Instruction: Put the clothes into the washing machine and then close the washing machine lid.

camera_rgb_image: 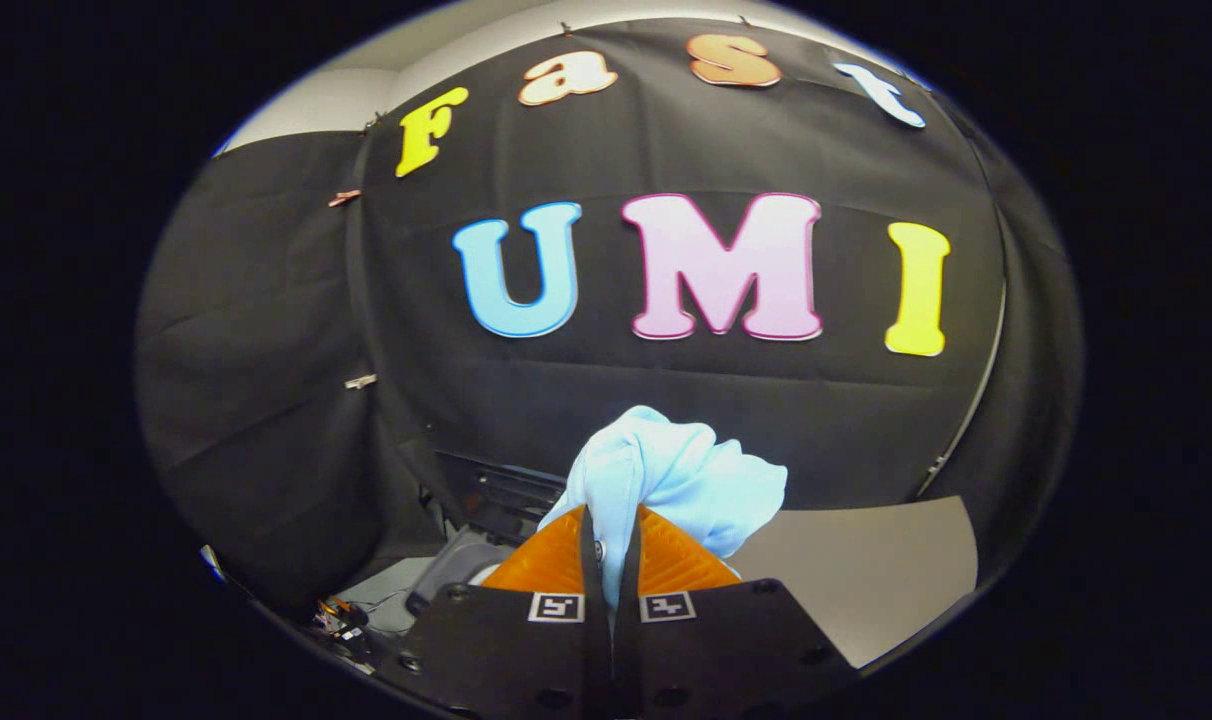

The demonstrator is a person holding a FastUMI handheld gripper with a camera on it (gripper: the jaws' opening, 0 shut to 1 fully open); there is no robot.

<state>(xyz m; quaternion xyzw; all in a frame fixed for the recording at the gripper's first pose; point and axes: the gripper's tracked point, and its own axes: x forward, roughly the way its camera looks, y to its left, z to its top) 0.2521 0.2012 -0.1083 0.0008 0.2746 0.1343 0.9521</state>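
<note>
A pale blue piece of clothing [666, 475] is bunched up between my two orange fingers [551, 560] and bulges out above and beyond them. My gripper [611, 545] is shut on it, both pads pressing the cloth, and holds it up in the air in front of the black cloth wall. Down to the left of the fingers a grey, rounded part of the washing machine [456, 570] peeks out, mostly hidden by the gripper body. I cannot see its lid or opening.
A grey tabletop [866, 570] stretches to the right of the fingers, up to the wall. Dark slatted equipment [496, 490] stands behind the machine at the left. Small cables and clutter [341, 615] lie low at the far left.
</note>
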